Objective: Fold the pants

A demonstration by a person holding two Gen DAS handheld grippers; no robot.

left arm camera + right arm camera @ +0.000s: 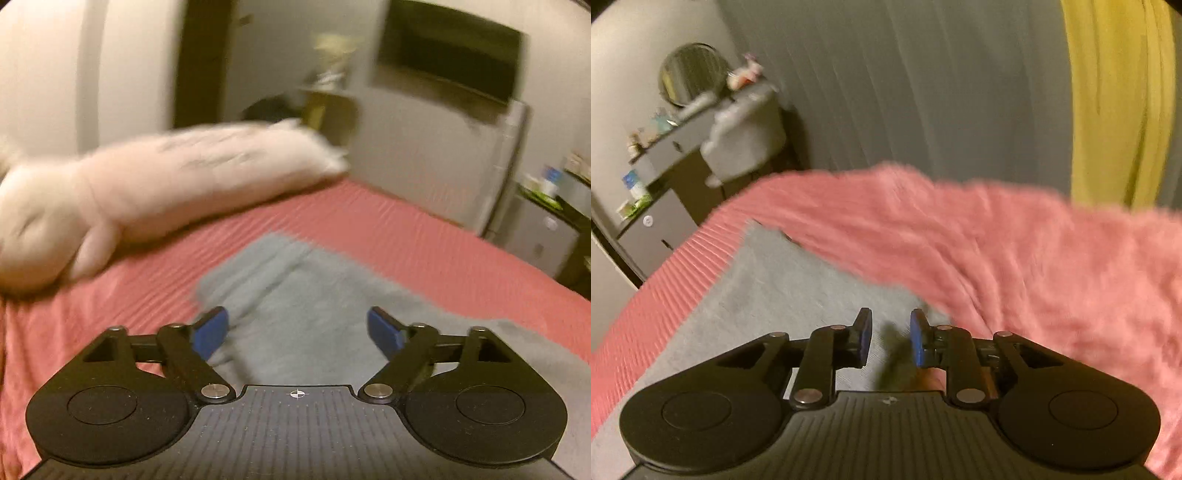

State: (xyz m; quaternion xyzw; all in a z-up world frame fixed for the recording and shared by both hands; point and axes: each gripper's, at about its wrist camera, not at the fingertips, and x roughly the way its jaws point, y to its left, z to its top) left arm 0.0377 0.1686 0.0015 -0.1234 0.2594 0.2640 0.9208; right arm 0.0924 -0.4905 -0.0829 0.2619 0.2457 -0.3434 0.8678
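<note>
The grey pants [295, 295] lay flat on the pink bedsheet [406, 229], the landmark here. At the sheet's left end sat a white pillow [147, 192]. The left gripper [297, 330] hung over the pants, fingers wide apart, holding nothing. The right gripper [891, 341] hung above the pants beside a bunched pink blanket [1015, 258], fingers narrowly apart, nothing between them.

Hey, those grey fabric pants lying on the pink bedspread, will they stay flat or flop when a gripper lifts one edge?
The grey fabric pants will probably droop: they lie limp, with soft creases. They look like thick knit, so the fingers should grip rather than slip. The ribbed pink bedspread underneath may bunch up if the cloth is dragged.
</note>
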